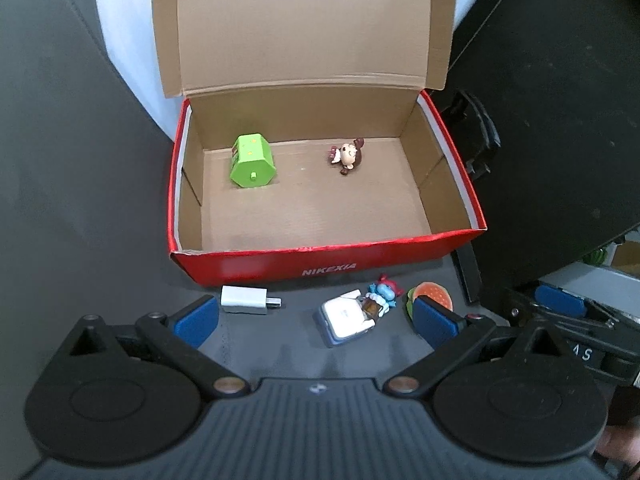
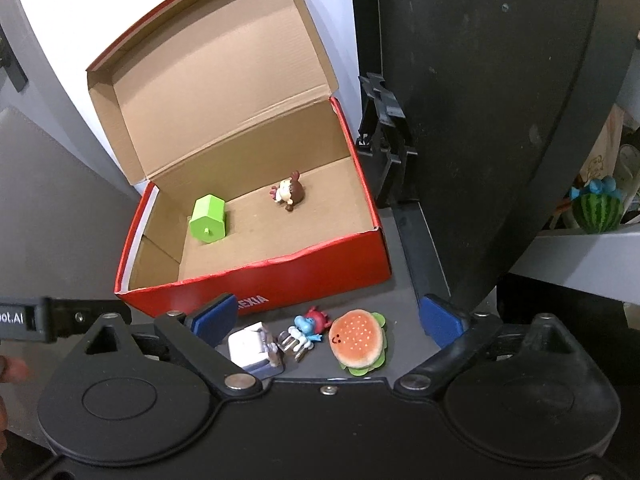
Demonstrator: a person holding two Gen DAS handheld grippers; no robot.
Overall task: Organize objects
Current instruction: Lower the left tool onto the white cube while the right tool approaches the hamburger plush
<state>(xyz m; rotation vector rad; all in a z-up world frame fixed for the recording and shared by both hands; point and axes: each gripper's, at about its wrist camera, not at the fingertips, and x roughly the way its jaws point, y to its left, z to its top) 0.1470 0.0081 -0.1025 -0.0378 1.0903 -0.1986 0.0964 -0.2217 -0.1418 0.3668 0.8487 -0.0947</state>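
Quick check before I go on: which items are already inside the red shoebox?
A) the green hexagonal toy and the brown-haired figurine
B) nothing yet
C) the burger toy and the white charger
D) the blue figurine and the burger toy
A: the green hexagonal toy and the brown-haired figurine lie on the floor of the red shoebox, while the burger toy, blue figurine and white charger sit outside, in front of it.

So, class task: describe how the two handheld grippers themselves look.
Both the left gripper and right gripper are matte black plastic, with two round discs, angled linkage bars joined by silver rivets, and blue pads on the fingers. A ribbed black body sits between the discs.
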